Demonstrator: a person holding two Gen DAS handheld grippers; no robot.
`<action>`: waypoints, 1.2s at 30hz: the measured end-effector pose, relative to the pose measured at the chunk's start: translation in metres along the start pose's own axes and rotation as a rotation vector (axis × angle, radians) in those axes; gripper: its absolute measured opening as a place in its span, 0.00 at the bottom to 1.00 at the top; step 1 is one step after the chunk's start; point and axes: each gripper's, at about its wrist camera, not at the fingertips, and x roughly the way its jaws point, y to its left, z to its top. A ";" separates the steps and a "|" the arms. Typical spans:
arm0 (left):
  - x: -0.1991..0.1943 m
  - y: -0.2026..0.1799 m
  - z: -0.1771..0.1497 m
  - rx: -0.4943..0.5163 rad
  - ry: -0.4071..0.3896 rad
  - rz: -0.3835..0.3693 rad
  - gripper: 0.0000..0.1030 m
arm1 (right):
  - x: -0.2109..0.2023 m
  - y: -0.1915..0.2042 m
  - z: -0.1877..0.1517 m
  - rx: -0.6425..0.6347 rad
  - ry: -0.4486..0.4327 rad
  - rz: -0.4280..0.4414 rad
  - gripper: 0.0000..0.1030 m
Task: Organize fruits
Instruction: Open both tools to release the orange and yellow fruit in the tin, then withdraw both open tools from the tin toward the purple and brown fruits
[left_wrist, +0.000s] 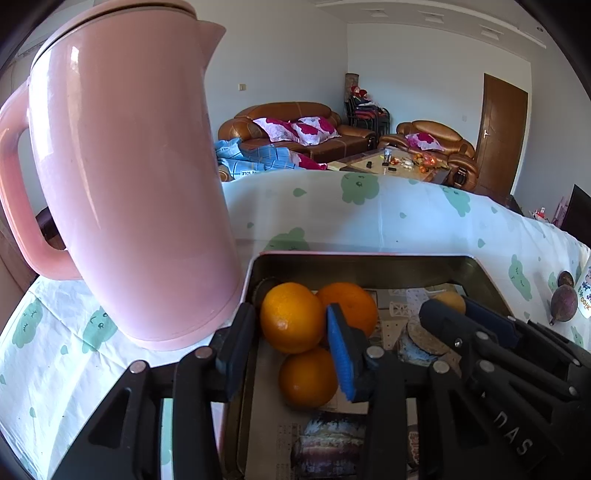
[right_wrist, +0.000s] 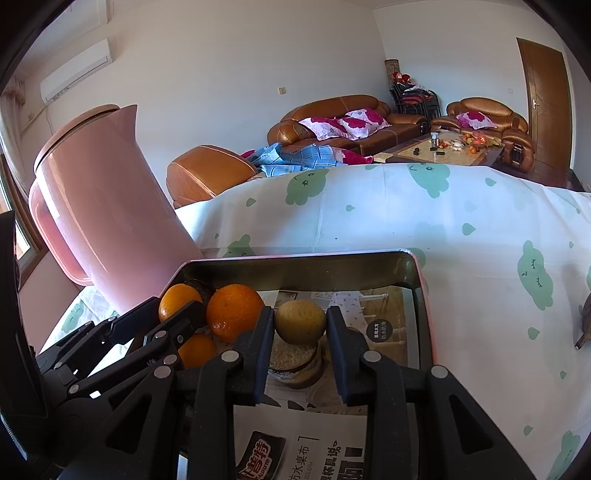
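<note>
A yellowish fruit sits clenched between the right gripper pads over the metal tin — three oranges lie beside the released left gripper, "DAS" embossed on the right gripper's arm.

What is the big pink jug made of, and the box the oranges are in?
The pink jug looks like smooth plastic: soft, slightly glossy highlights run down its side, and the body, handle and lid share one even colour. The box looks like thin metal, probably tin: its inner wall is shiny and mirror-like, reflecting the oranges, with a rolled pink-edged rim. A printed paper sheet seems to line its bottom.
</note>
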 end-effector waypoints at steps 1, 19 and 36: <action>-0.001 0.001 0.000 -0.005 0.001 -0.007 0.43 | -0.001 -0.001 0.000 0.004 -0.002 0.009 0.30; -0.017 0.023 0.002 -0.116 -0.033 -0.194 0.73 | -0.015 -0.024 0.003 0.155 -0.039 0.260 0.46; -0.055 0.009 -0.008 -0.024 -0.340 0.069 1.00 | -0.070 -0.022 -0.005 0.015 -0.345 -0.243 0.78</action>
